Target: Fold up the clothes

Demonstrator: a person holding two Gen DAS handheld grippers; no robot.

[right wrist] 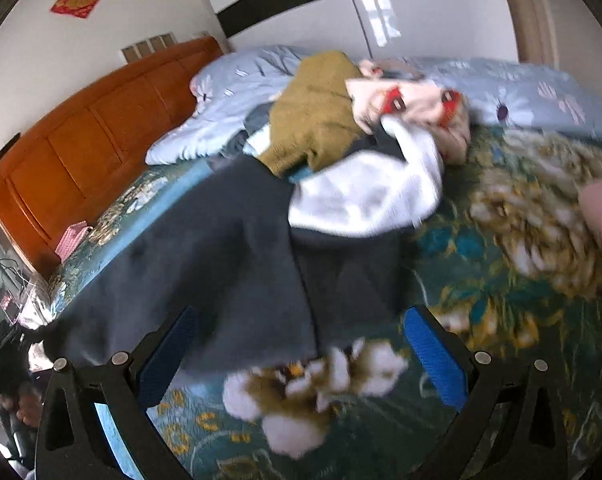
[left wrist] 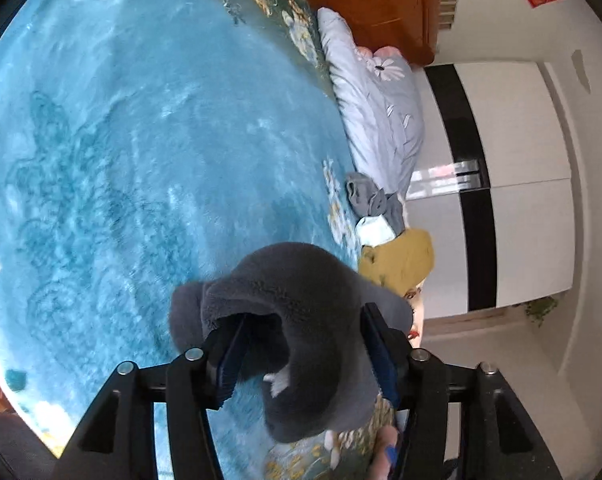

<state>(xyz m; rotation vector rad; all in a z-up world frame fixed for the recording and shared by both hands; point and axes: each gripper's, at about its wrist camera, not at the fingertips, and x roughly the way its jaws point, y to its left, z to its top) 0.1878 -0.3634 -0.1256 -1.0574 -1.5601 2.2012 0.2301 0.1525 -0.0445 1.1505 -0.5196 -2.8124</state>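
Note:
In the left wrist view a thick grey fleece garment [left wrist: 301, 280] is bunched between the blue pads [left wrist: 231, 356] of my left gripper [left wrist: 305, 356]. The gripper is shut on it and holds it above the teal blanket [left wrist: 141, 140]. In the right wrist view a dark grey garment [right wrist: 221, 260] lies spread on the bed. Its near hem reaches between the fingers of my right gripper [right wrist: 301, 356], which is open and low over the floral bedspread [right wrist: 521, 220]. I cannot tell whether both views show the same garment. The right view is blurred.
A pile sits behind the dark garment: a mustard sweater [right wrist: 313, 120], a white garment [right wrist: 365, 192] and a pink one with red marks [right wrist: 417, 108]. Light blue pillows [right wrist: 229, 88] lie by the orange wooden headboard [right wrist: 81, 140]. A white wardrobe [left wrist: 521, 160] stands past the bed.

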